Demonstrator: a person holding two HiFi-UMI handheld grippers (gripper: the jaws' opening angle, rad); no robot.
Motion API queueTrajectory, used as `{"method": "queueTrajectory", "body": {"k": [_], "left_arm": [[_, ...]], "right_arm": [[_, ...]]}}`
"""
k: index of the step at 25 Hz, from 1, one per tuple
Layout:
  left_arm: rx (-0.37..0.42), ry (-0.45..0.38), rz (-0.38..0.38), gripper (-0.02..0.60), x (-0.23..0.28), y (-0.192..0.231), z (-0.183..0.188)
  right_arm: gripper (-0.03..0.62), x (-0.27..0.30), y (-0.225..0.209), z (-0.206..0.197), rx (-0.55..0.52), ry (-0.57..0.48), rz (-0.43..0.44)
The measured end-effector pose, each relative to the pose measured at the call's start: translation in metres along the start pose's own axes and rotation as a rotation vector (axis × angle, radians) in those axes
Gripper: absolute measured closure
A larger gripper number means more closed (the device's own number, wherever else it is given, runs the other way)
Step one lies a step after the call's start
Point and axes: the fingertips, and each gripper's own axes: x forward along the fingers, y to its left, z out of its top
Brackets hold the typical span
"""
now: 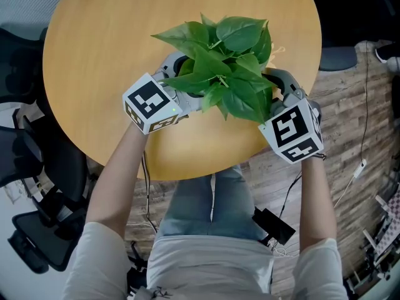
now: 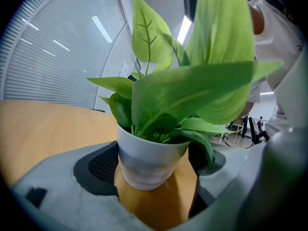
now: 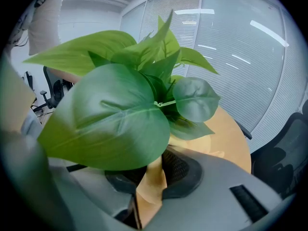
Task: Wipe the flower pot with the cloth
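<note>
1. Nearest the head camera are the person's forearms and two marker cubes, the left cube (image 1: 150, 103) over the near part of the round table (image 1: 94, 49).
2. At the left, the left gripper (image 2: 153, 170) has its fingers spread around the flower pot (image 2: 144, 153). The left pad (image 2: 102, 165) lies against or just beside the pot wall. Bare wood shows between the pot and the other pad, so the pot looks loosely straddled, not clamped.
3. The white pot stands upright on the table's near right part. It holds a leafy green plant (image 1: 231, 61), and the leaves hide the soil.
4. At the right, the right gripper (image 3: 151, 177) has its fingers nearly pressed together. They pinch a tan fold that I take for the cloth (image 3: 150, 186), which lies low under a broad leaf at the pot's right side.
5. Risks:
   - With the left fingers loose, a sideways wipe from the right could slide or tip the pot.
   - From the head view the leaves cover the pot wall, so the cloth may rub or bend the leaves instead.
   - The cloth is held by a narrow fold, and dragging it could pull it free.
</note>
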Motion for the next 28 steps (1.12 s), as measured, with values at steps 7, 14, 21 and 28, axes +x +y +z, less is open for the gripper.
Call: {"method": "queueTrajectory", "body": {"k": [7,14,21,28], "left_arm": [[-0.011,0.003,0.053,0.115,0.005,-0.002,0.0],[-0.025,-0.001,0.115,0.117,0.009,-0.003,0.001],[-0.044,-0.006,0.189,0.118,0.01,-0.002,0.0],[-0.058,-0.012,0.245,0.118,0.01,-0.001,-0.001]], "right_arm": [[0.531,-0.006,0.004,-0.004,0.024,-0.02,0.006],[0.531,-0.011,0.011,-0.007,0.04,-0.037,0.017],[0.533,-0.011,0.015,-0.007,0.048,-0.041,0.022],[0.532,-0.011,0.021,-0.007,0.06,-0.043,0.028]]}}
